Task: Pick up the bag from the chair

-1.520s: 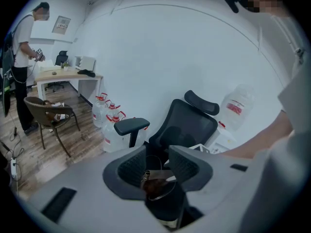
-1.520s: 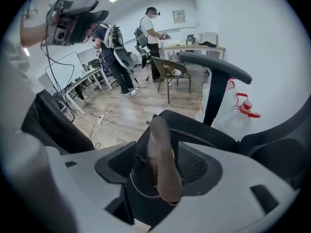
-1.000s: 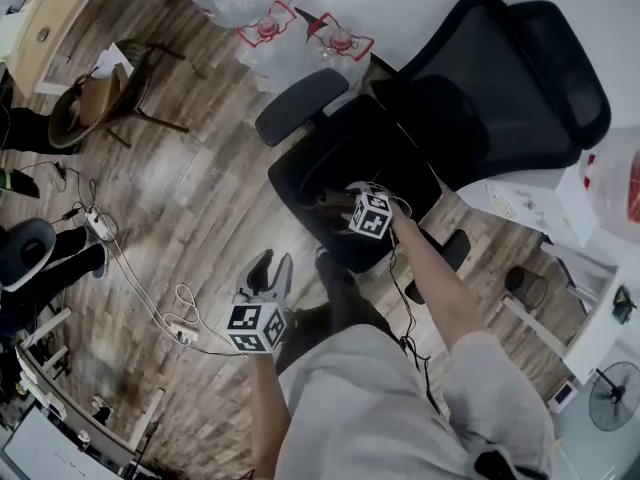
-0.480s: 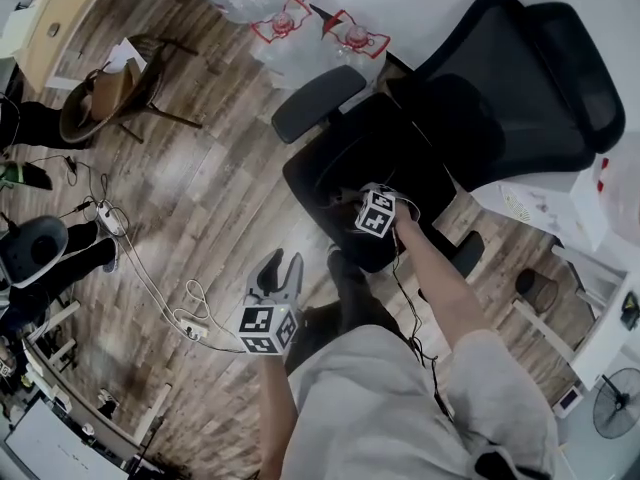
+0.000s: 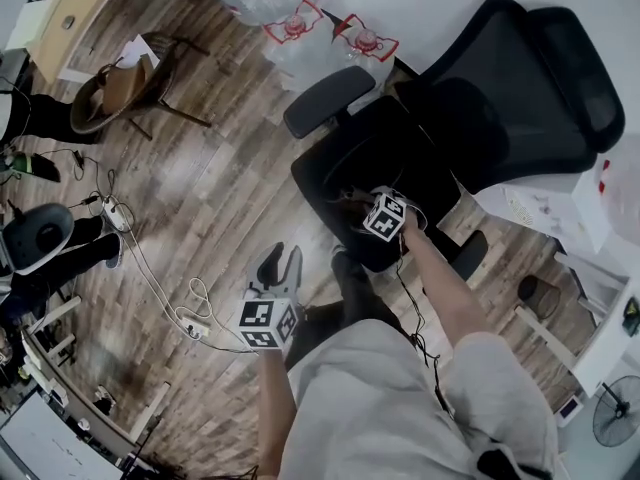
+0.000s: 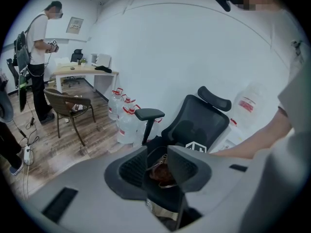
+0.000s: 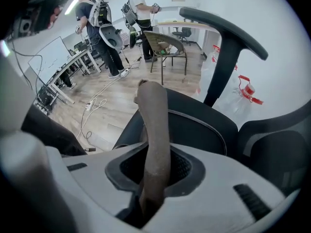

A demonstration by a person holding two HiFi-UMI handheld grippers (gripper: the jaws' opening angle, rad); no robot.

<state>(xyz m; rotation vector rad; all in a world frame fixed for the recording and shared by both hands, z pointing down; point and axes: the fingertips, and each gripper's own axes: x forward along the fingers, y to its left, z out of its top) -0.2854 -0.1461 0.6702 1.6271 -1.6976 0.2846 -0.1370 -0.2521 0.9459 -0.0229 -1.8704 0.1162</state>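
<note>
On the seat: the bag (image 6: 160, 173), brown with ring handles, lies toward the front of the office chair (image 5: 360, 148), well apart from the wooden desk (image 5: 55, 13) and out beyond its near corner.
Right gripper (image 5: 352, 208): jaws pinched narrow on the bag's brown strap (image 7: 155, 130), with nothing else between them.
Strap axis: lengthwise straight out from the right jaws, along the gripper's own line, its top bending over on the side of the armrest (image 7: 223, 30).
Left gripper (image 5: 276, 266): jaws wide and empty. It hangs over the wood floor beside the person's leg and looks at the seat, so the bag sits in line beyond its jaws but apart from them.
Nearer hand: the right, already on the strap.
Bag from gripper: its body seems to lie just ahead of and below the right jaws.
Coming move (my judgement): a lift upward along the strap's axis, so the strap draws taut before the body leaves the seat.
Risk: the thin strap may slide through the pinch.
</note>
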